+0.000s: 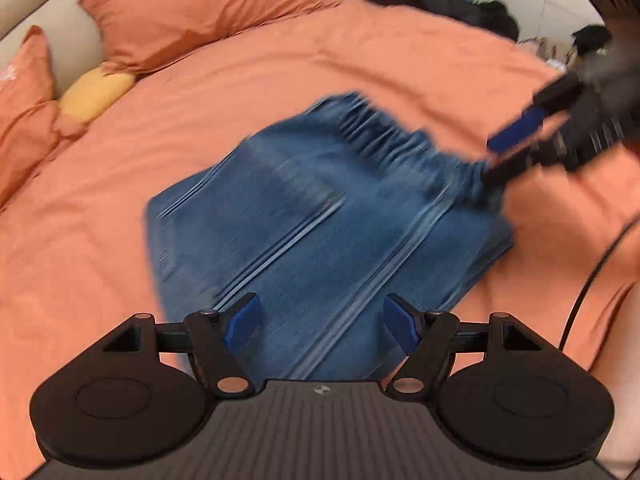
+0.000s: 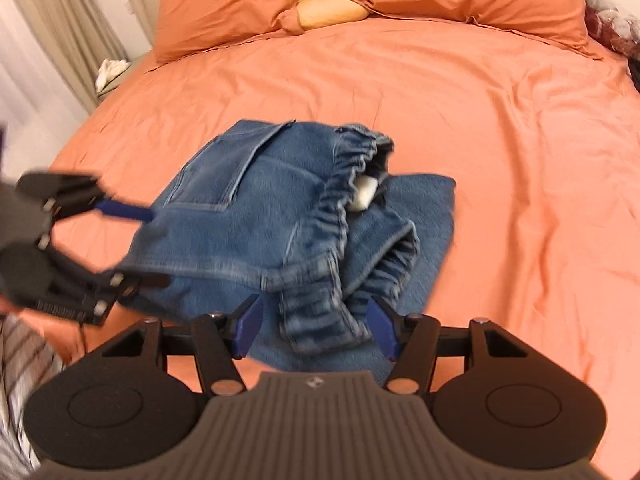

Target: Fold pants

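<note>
**Two grippers at a folded pair of jeans on an orange bed**

Two grippers, one in each of your hands, meet over the jeans [image 1: 320, 216], which lie folded into a thick blue bundle in the middle of the bed [image 2: 500, 140]. The bed is covered in an orange sheet.

Your left gripper [image 1: 320, 322] has its jaws spread wide. The near edge of the denim lies between its blue pads [image 1: 244, 320], but neither pad presses on the cloth. In the right wrist view the same gripper [image 2: 150, 246] enters from the left, its fingers apart at the bundle's side edge.

Your right gripper [image 2: 314, 326] also has its jaws spread. The gathered elastic waistband [image 2: 348, 184] sits bunched between its fingers, not pinched. In the left wrist view it [image 1: 490, 162] reaches in from the right to the waistband end; motion blur hides whether it touches.

A back pocket [image 2: 224, 168] faces up on the top layer.

Two orange pillows [image 2: 224, 4] lean at the headboard, with a yellow cushion [image 2: 330, 6] between them.
</note>
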Tool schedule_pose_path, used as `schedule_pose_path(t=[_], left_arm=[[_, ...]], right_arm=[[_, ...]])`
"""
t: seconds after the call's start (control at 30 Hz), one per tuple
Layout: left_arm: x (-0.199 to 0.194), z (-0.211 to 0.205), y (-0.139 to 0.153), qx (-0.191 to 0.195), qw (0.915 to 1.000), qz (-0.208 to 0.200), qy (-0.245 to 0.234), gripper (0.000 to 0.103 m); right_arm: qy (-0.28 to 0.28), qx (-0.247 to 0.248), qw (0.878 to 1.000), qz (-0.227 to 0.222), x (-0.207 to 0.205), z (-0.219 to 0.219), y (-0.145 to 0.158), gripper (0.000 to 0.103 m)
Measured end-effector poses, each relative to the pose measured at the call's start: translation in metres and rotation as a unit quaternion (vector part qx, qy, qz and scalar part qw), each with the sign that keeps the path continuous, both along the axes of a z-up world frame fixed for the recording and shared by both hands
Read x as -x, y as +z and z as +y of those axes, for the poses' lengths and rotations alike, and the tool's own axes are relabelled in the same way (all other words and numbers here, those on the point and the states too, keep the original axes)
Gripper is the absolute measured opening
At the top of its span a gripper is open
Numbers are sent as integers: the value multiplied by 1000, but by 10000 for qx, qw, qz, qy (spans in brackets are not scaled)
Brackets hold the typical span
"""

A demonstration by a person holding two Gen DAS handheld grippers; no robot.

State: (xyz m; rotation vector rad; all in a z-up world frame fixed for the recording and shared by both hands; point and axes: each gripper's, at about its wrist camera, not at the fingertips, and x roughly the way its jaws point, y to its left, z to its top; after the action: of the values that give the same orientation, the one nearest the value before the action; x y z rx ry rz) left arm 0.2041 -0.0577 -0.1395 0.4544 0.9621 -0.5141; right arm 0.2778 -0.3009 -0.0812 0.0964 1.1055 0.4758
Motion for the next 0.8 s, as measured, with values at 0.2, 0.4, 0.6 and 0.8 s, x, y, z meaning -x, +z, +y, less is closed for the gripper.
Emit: schedule_pose_path(t=[0.2, 0.4, 0.6, 0.8], left_arm=[[10, 47, -25, -307, 9992, 107, 245, 83], [15, 78, -54, -530, 9965, 290, 582, 81], [9, 81, -56, -290, 9953, 543, 747, 35], [13, 81, -56, -389, 9930, 569, 956, 26]], right_arm=[[-721, -250, 9959, 488, -39, 7, -22, 52], [-1234, -740, 9839, 1062, -54, 2, -41, 42], [-606, -272, 9974, 281, -41, 26, 6, 9], [15, -270, 9992, -298, 1, 26, 58, 3]])
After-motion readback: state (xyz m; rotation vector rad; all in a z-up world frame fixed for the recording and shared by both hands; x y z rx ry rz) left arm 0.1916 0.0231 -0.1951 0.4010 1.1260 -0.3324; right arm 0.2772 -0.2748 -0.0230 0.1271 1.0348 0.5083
